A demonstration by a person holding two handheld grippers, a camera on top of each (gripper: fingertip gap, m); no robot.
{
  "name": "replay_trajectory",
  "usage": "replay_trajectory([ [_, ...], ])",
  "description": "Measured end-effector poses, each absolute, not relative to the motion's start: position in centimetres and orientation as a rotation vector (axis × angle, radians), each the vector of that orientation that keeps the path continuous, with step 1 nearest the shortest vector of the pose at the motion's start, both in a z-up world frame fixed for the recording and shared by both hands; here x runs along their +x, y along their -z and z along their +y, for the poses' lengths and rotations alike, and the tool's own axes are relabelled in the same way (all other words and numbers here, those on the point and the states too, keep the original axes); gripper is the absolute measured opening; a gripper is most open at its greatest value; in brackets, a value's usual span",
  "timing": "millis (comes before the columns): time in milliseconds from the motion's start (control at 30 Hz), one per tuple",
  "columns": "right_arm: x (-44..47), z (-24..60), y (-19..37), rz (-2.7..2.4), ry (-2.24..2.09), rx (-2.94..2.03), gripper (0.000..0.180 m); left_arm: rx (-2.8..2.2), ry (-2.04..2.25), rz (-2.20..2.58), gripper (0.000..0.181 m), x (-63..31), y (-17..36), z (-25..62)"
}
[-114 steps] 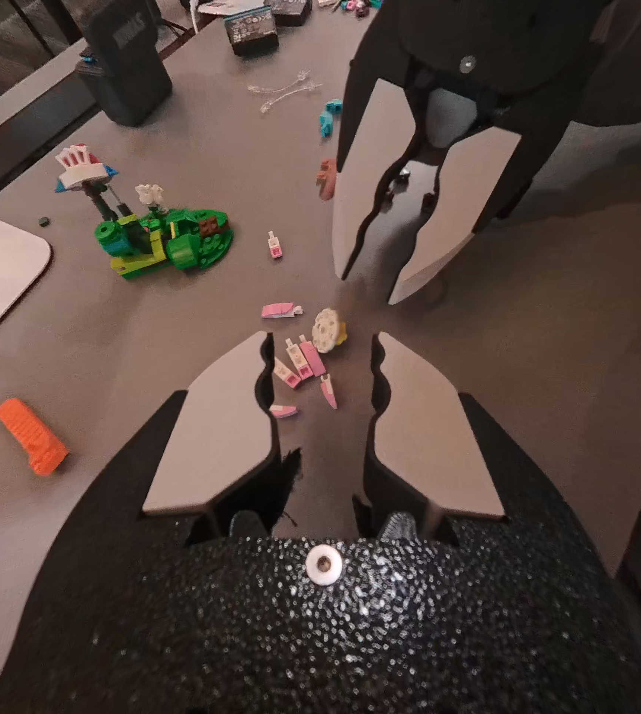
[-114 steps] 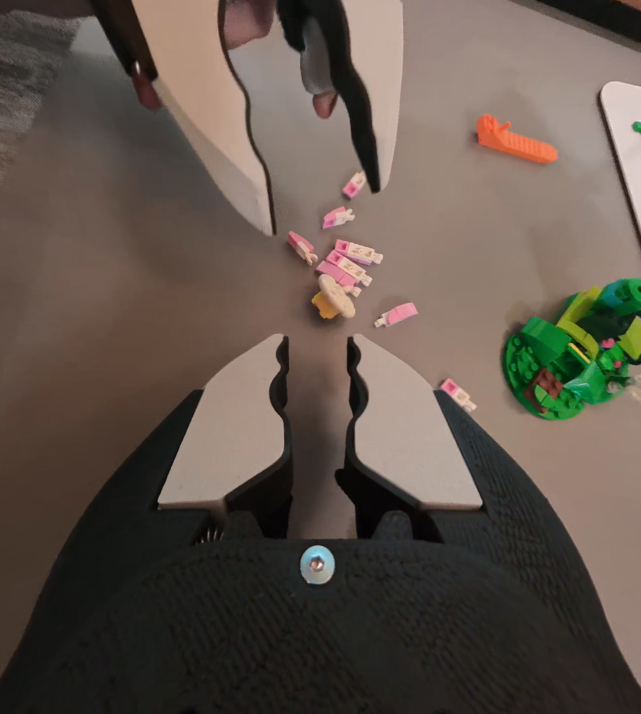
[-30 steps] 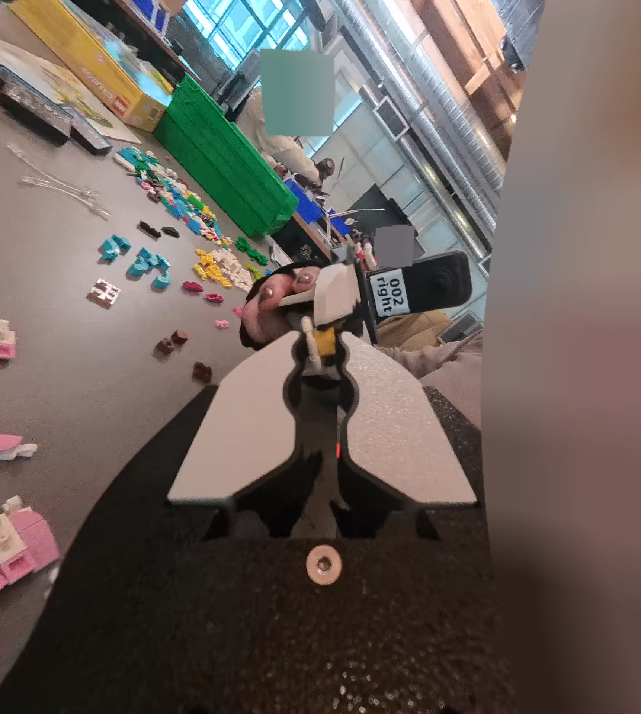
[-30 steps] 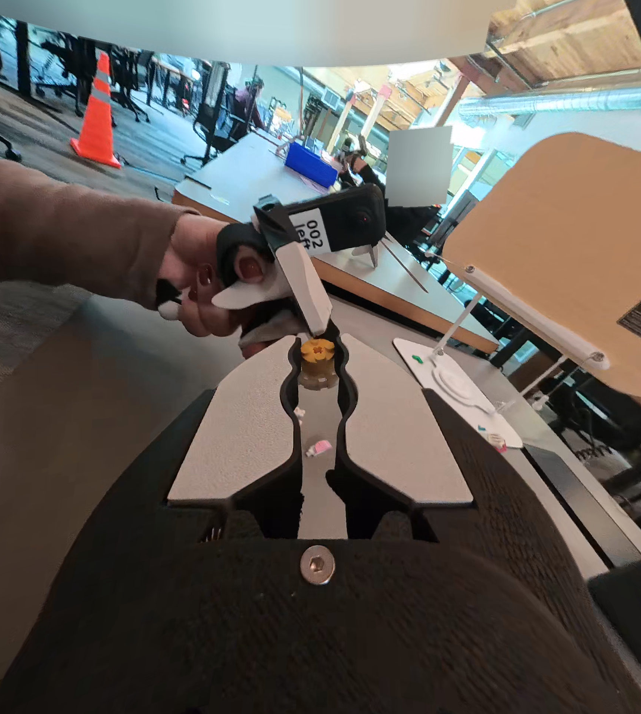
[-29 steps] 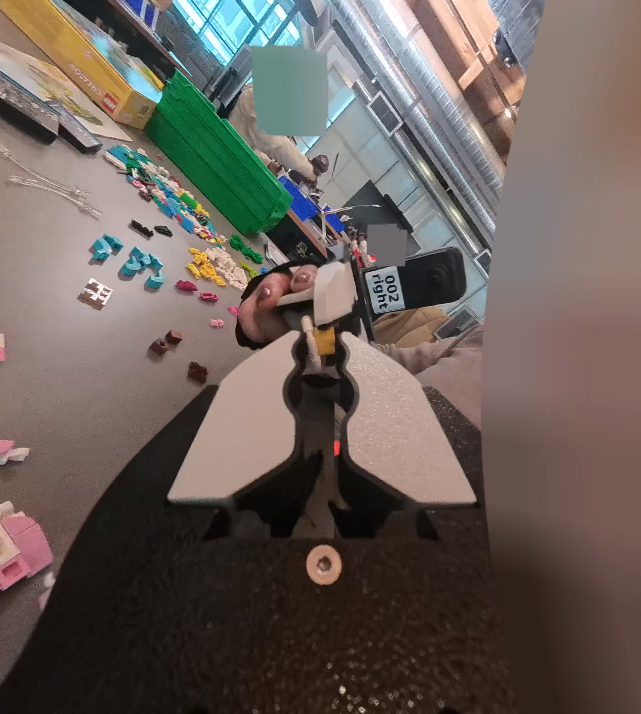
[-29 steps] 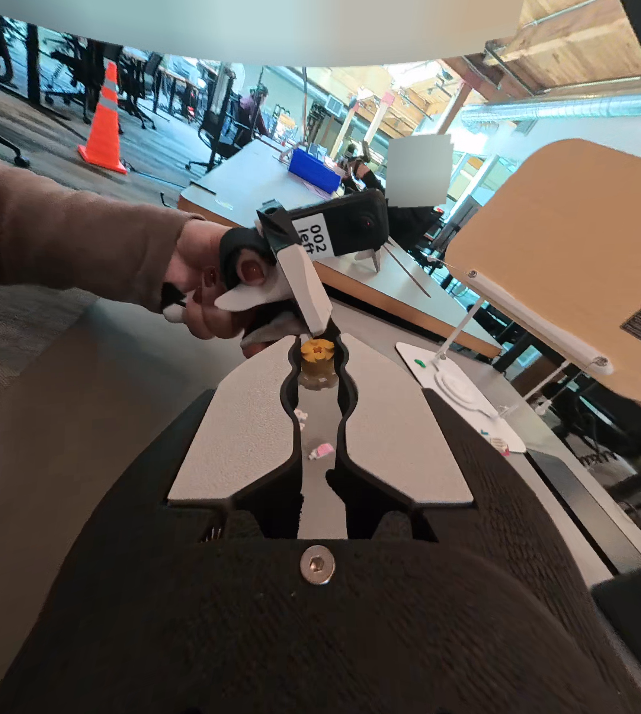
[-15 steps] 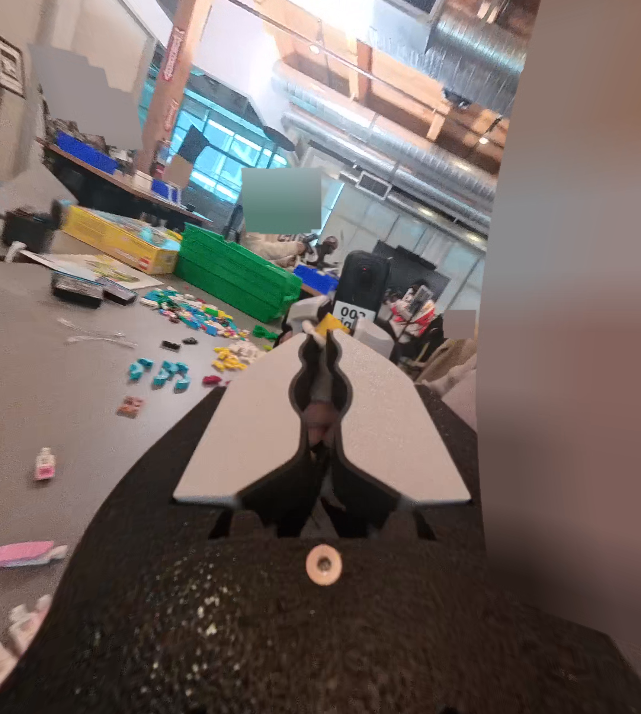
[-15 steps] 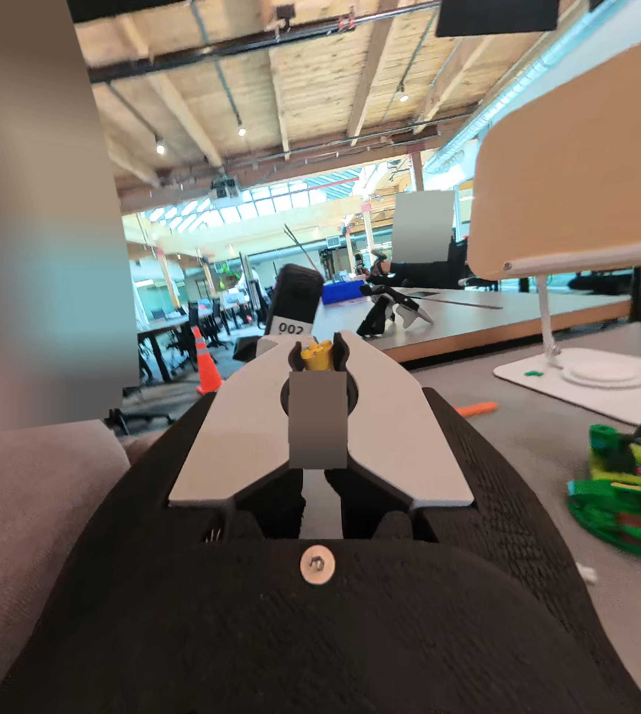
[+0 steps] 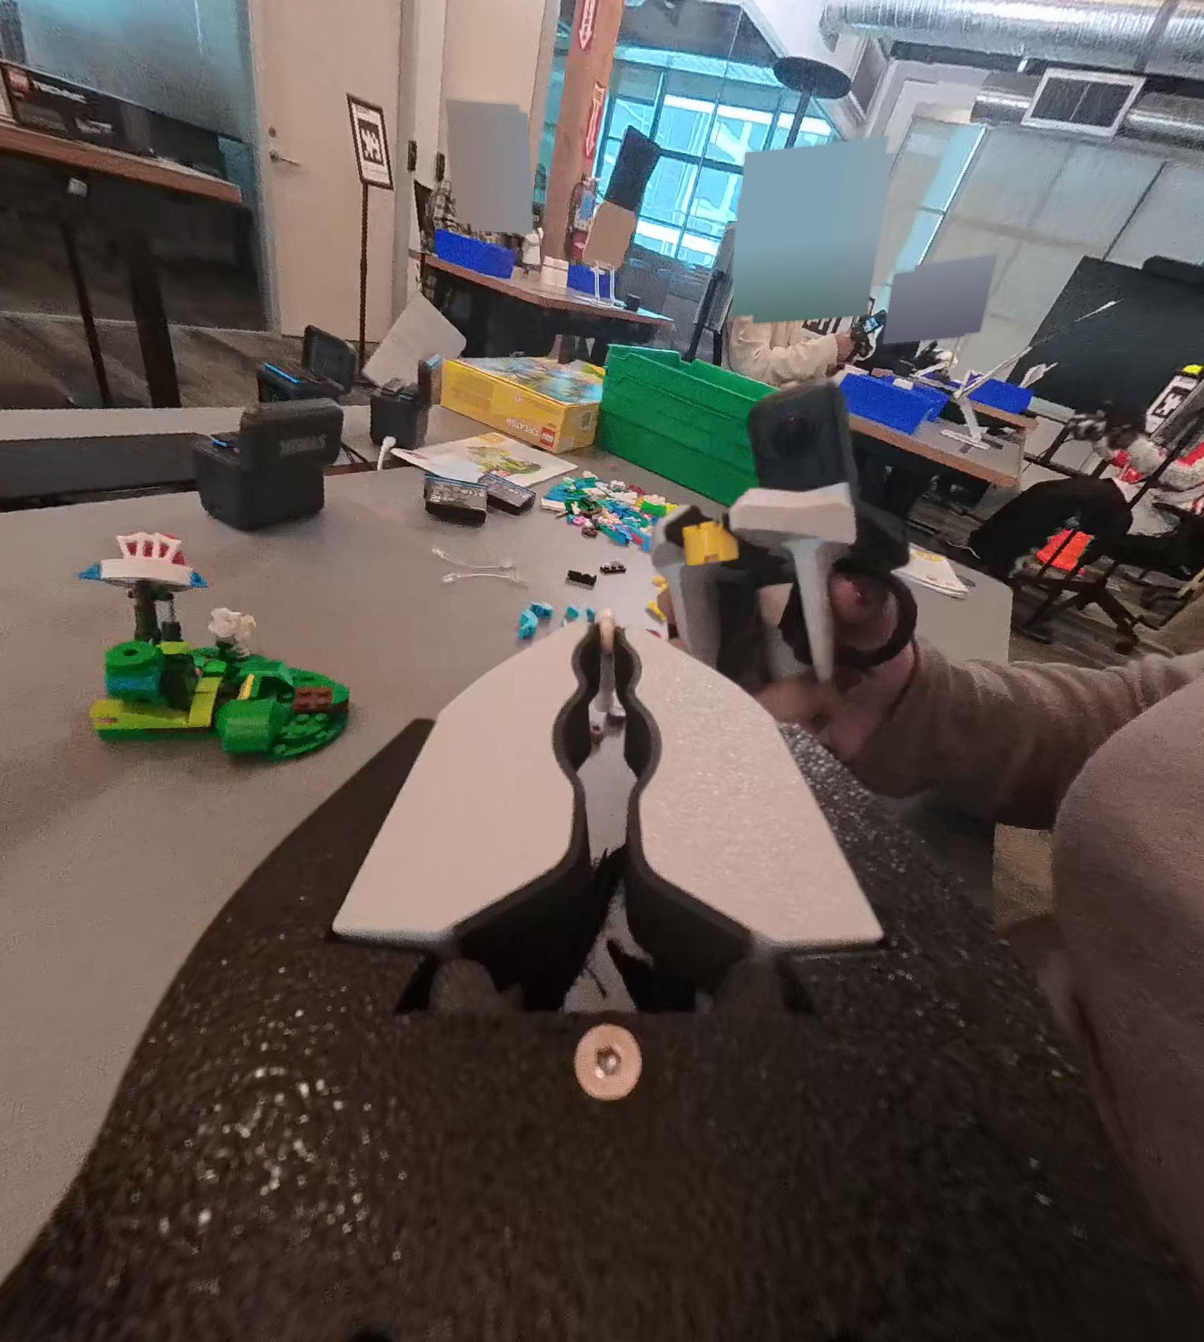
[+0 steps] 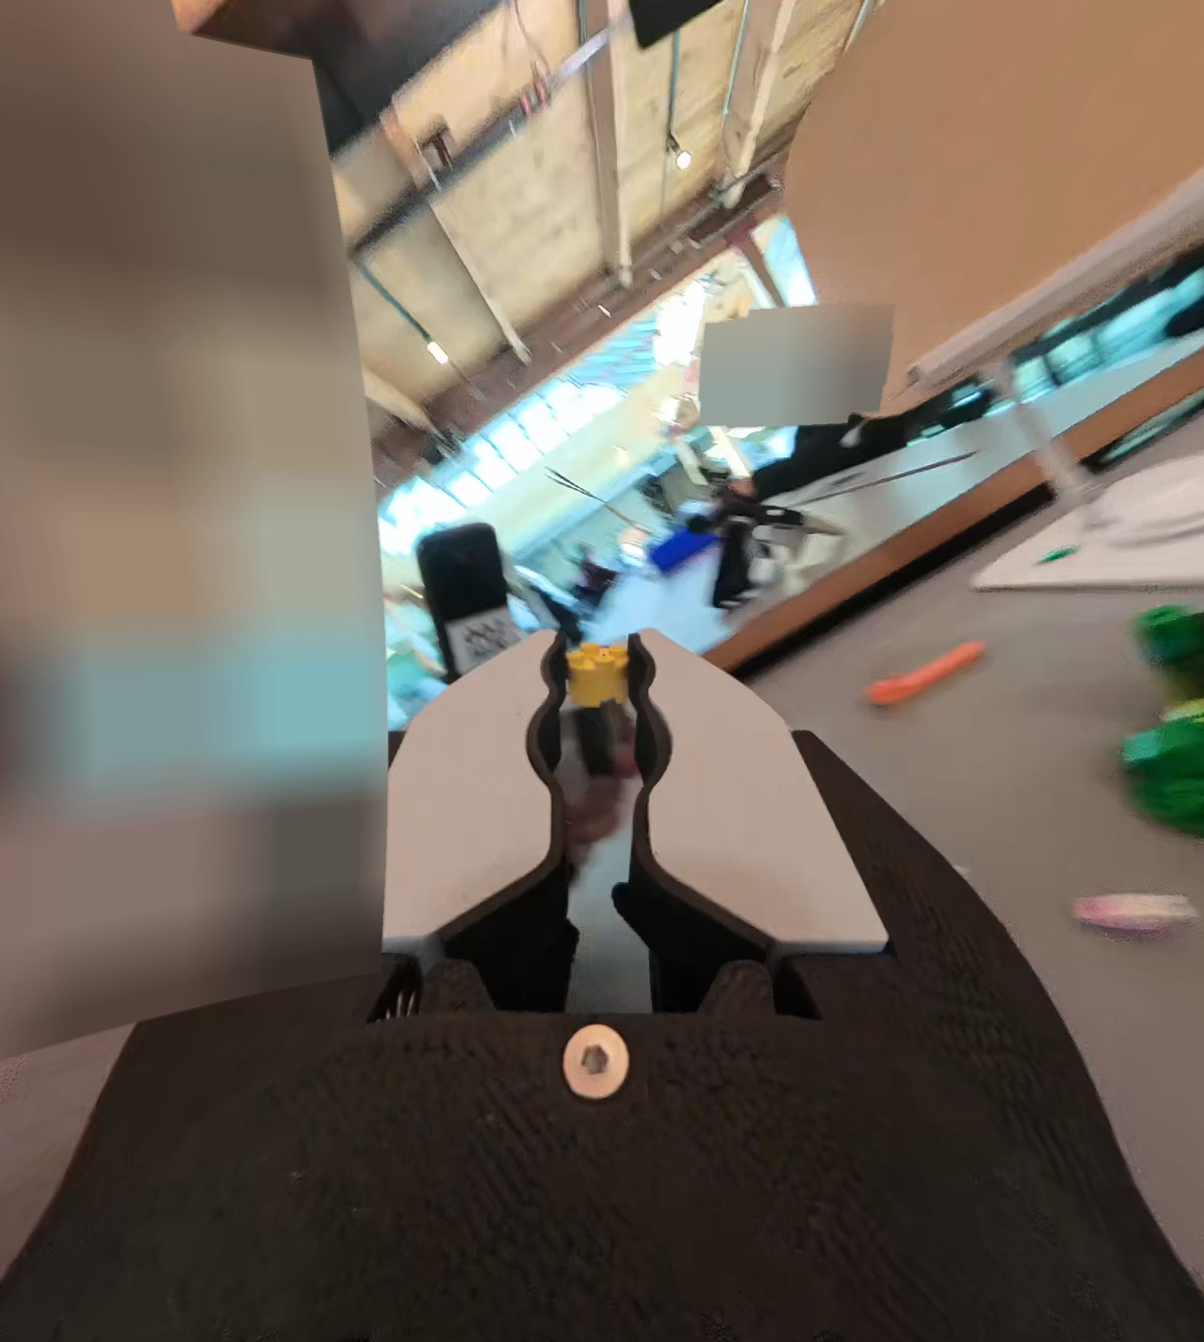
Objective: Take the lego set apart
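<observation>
Two tools: left tool [image 9: 606, 639], right tool [image 10: 595, 643].
One yellow round brick [image 10: 596, 674], pinched at the right tool's tips.
One thin cream piece [image 9: 606, 630], edge-on at the left tool's tips.
One green model [image 9: 217, 698] on the worktop [image 9: 61, 835], left of the left tool.
One orange bar [image 10: 925, 681], right of the right tool's tips.
One yellow box [image 9: 519, 401], ahead.
Green bins [image 9: 671, 417] stacked beside it; number unclear.
Loose small bricks [image 9: 602, 508] ahead: too many and too small to count.
</observation>
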State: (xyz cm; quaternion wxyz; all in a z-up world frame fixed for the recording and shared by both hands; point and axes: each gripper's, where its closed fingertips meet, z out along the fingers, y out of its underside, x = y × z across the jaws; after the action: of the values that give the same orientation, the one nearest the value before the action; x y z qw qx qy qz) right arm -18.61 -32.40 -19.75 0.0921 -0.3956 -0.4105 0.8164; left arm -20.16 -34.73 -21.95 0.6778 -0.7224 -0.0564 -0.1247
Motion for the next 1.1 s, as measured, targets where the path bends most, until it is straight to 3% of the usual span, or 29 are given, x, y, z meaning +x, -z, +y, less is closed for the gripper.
replay_trajectory([
  [33, -18.3, -32.1, 20.2, -1.291, -2.265, -1.110, 0.014, -1.617, 0.285, -0.123, 0.003, -19.9, 22.1, -34.6],
  [267, -13.2, -22.4, 22.1, -1.469, -1.487, -1.049, 0.015, -1.678, 0.306, -0.006, 0.003, -17.0, 24.3, -32.5],
  [400, -9.5, -12.1, 26.3, -1.602, -1.061, -1.319, 0.014, -1.712, 0.378, 0.032, 0.003, -16.0, 25.1, -31.1],
  [600, -9.0, -8.0, 32.9, -1.938, -0.719, -1.357, 0.015, -1.745, 0.370, 0.081, 0.003, -15.3, 25.6, -29.1],
  [700, -9.8, -8.5, 34.2, -2.017, -0.740, -1.310, 0.018, -1.723, 0.347, 0.098, 0.003, -14.9, 25.1, -28.7],
  [833, -10.5, -10.3, 32.2, -1.985, -0.817, -1.192, 0.041, -1.651, 0.314, 0.162, 0.003, -14.0, 24.2, -28.7],
  [1000, -9.8, -21.5, 24.7, -1.959, -1.387, -0.907, 0.029, -1.556, 0.338, 0.331, 0.003, -11.5, 23.6, -28.5],
  [1100, -9.3, -25.4, 24.1, -2.026, -1.419, -0.784, 0.028, -1.512, 0.400, 0.411, 0.003, -9.7, 23.3, -28.1],
])
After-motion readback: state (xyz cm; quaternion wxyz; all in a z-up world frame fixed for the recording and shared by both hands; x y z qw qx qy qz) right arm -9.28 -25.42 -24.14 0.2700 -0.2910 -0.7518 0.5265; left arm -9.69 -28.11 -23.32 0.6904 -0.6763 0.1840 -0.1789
